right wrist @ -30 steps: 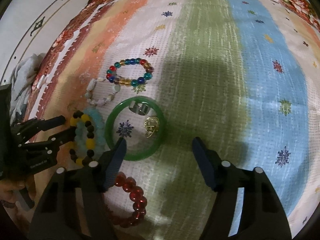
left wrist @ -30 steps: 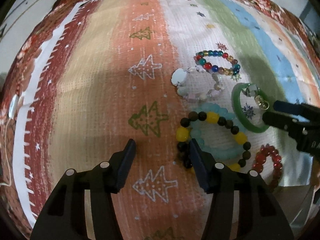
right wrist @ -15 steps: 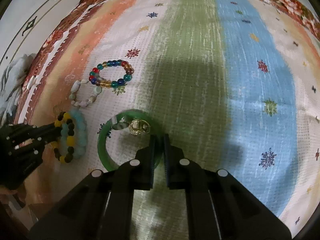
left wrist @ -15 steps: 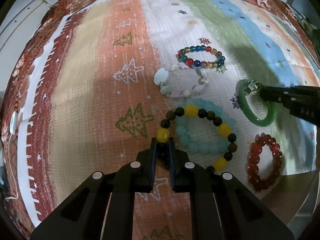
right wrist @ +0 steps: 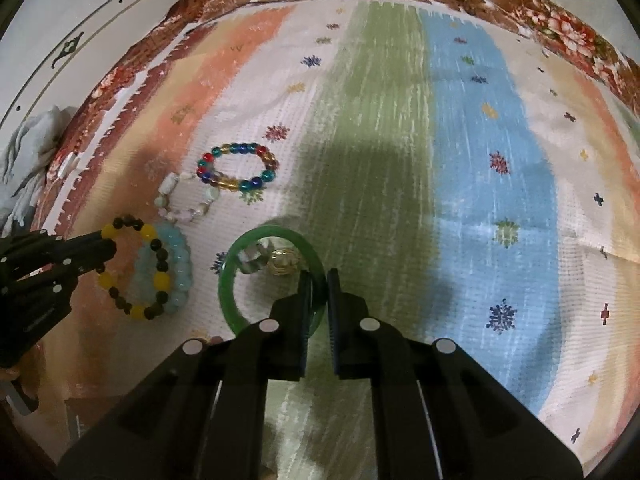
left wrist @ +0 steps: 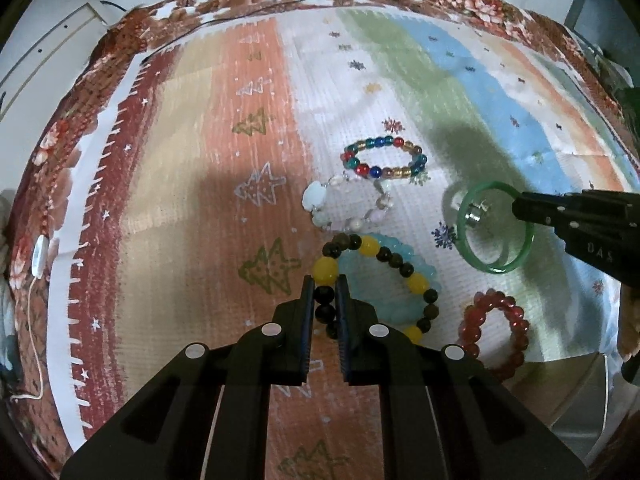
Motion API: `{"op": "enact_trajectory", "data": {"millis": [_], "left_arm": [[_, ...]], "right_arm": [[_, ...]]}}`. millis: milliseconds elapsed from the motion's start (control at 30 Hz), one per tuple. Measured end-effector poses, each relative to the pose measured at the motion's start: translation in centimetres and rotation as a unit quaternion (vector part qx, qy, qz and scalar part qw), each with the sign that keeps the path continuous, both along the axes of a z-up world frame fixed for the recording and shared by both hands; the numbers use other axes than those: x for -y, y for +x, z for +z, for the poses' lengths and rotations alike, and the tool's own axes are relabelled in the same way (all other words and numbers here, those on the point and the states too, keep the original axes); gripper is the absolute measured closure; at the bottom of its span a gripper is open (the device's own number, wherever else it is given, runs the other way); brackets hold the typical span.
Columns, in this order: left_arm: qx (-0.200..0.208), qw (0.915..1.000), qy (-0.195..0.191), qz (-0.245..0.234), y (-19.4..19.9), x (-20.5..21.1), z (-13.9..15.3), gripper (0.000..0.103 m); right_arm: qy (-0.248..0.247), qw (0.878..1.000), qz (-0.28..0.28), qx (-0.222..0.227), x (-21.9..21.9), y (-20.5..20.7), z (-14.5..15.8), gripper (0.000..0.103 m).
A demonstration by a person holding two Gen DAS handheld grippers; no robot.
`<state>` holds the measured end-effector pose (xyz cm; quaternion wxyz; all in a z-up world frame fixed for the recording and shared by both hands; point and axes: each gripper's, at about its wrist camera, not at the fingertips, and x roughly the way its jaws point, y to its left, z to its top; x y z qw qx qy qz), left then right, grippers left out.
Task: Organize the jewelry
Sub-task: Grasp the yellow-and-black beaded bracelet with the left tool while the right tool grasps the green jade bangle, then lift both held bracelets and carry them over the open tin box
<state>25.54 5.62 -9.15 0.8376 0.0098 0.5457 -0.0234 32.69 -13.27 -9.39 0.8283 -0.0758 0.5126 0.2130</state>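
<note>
My left gripper (left wrist: 325,294) is shut on the dark and yellow bead bracelet (left wrist: 416,282), which hangs lifted over a pale blue bead bracelet (left wrist: 400,304). My right gripper (right wrist: 318,280) is shut on the green bangle (right wrist: 230,280) and holds it tilted above the cloth; the bangle also shows in the left wrist view (left wrist: 496,268). A silver ring (right wrist: 250,258) and a gold ring (right wrist: 282,262) lie under the bangle. The left gripper (right wrist: 108,246) shows at the left of the right wrist view.
A multicoloured bead bracelet (left wrist: 384,158), a white stone bracelet (left wrist: 348,206) and a red bead bracelet (left wrist: 496,328) lie on the striped cloth (right wrist: 400,120). The table edge and a clear box (left wrist: 580,392) are at the lower right. Crumpled fabric (right wrist: 32,148) lies left.
Both grippers went from open to shut, the left on the dark and yellow bracelet, the right on the green bangle. Both pieces have since been lifted off the cloth.
</note>
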Motion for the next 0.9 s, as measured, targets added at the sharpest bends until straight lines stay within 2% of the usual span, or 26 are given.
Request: {"op": "enact_trajectory", "data": {"millis": [300, 900], "left_arm": [[0.022, 0.9997, -0.007, -0.006, -0.5, 0.6, 1.8, 0.093], [0.07, 0.997, -0.032, -0.005, -2.1, 1.1, 5.6, 0.094]], "right_arm": [[-0.006, 1.0, 0.02, 0.02, -1.0, -1.6, 1.3, 0.093], [0.003, 0.999, 0.019, 0.05, -0.1, -4.5, 4.3, 0.093]]}}
